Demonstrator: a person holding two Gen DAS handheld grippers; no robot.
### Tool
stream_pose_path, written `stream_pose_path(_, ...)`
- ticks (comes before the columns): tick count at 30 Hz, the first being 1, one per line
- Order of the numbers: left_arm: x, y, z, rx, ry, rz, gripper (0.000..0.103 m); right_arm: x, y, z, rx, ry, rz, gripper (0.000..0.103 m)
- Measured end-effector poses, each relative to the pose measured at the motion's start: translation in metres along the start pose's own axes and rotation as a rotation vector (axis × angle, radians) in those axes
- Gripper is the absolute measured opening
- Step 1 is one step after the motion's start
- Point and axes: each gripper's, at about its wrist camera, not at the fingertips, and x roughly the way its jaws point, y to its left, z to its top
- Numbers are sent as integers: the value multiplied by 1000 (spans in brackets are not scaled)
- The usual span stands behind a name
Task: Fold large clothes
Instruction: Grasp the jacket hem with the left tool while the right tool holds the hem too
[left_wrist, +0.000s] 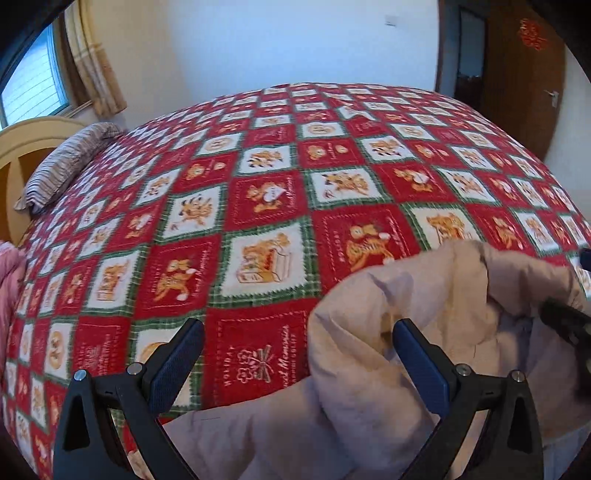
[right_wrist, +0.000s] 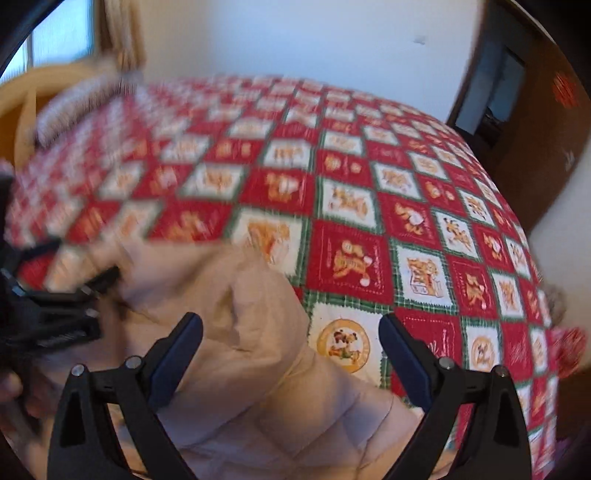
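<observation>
Jacket (left_wrist: 424, 295) bunched, both grippers' fingers spread

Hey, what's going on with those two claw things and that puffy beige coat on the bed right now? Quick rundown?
Left gripper open, right gripper open, neither clamping. Beige coat bunched on the red quilt, unfolded. Striped pillow far off, nothing blocking.

A large beige quilted garment (left_wrist: 388, 332) lies crumpled at the near edge of the bed, its padded fabric bunched into thick, raised folds. In the right wrist view the same garment (right_wrist: 258, 350) sprawls from the near left toward the centre, unfolded.
</observation>
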Motion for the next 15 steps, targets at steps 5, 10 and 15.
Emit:
stream_pose_path(5, -6, 6, -12, 29, -3, -87, 9, -1, -16, -21, -20, 2, 12, 13)
stream_pose_path(10, -46, 14, -35, 57, -102, -90, 4, -33, -34, -61, -31, -77, 32, 8)
stream_pose_path(15, -61, 10, -73, 98, -127, -67, 4, -35, -37, -91, -40, -96, 37, 7)
